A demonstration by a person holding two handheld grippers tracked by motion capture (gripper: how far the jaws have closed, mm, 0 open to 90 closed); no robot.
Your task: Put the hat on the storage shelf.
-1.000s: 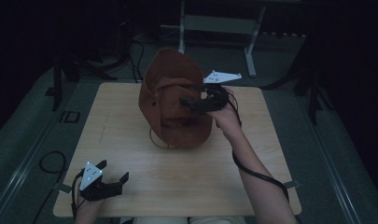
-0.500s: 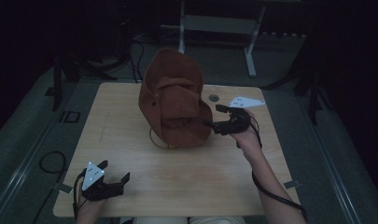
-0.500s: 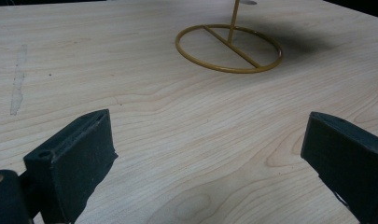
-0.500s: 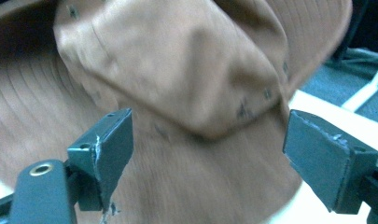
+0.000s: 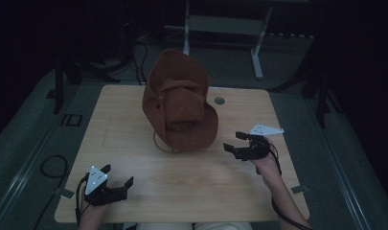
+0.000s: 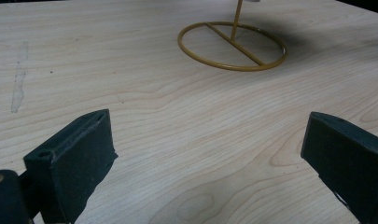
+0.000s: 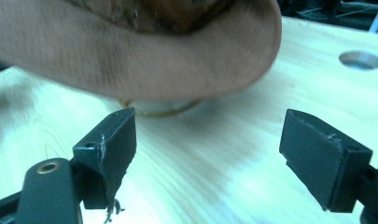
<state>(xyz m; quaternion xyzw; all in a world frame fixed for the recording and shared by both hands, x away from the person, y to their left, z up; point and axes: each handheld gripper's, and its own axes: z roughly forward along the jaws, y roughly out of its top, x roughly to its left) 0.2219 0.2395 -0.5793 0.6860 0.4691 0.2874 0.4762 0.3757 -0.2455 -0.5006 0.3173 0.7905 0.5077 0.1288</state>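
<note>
While both tongs sit apart and empty, I see the brown hat (image 5: 179,108) on its wire stand (image 6: 232,45) mid-desk (image 5: 134,124), just ahead-left of my right tongs (image 5: 238,144); left tongs (image 5: 116,184) well off

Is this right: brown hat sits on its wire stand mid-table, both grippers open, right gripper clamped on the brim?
Not quite. The right gripper is not clamped on the brim: the right gripper view shows its jaws wide apart and empty, short of the hat. The rest holds: hat on its wire stand mid-table, left gripper open too.
</note>
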